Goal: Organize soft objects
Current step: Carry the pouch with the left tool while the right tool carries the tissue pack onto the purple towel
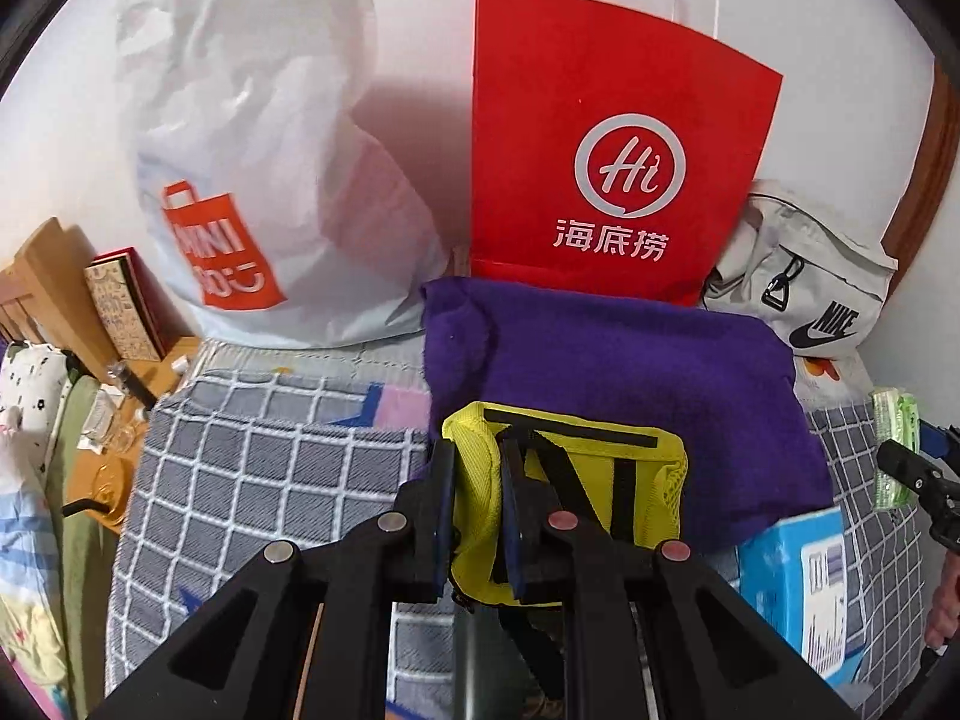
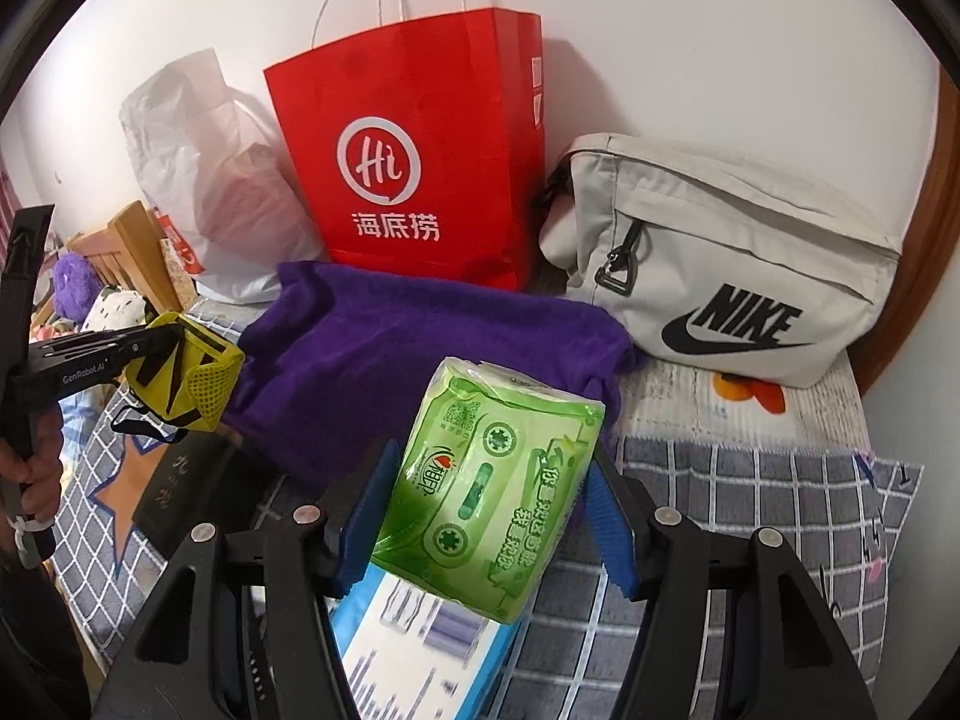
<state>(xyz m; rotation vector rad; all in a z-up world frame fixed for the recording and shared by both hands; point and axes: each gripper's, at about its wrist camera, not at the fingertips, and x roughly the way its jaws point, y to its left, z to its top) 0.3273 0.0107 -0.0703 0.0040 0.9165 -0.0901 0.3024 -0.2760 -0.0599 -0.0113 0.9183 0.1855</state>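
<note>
My left gripper (image 1: 477,504) is shut on a yellow mesh pouch (image 1: 576,480) with black straps and holds it above the bed, just in front of a folded purple towel (image 1: 606,372). In the right wrist view the pouch (image 2: 192,378) hangs at the left beside the towel (image 2: 384,348). My right gripper (image 2: 486,516) is shut on a green tissue pack (image 2: 492,480), held over a blue box (image 2: 414,636). The tissue pack also shows at the right edge of the left wrist view (image 1: 894,450).
A red paper bag (image 2: 414,162), a white plastic shopping bag (image 1: 252,150) and a beige Nike waist bag (image 2: 726,264) stand against the wall behind the towel. A grey checked blanket (image 1: 240,492) covers the bed. A wooden bedside table (image 1: 120,420) with small items lies left.
</note>
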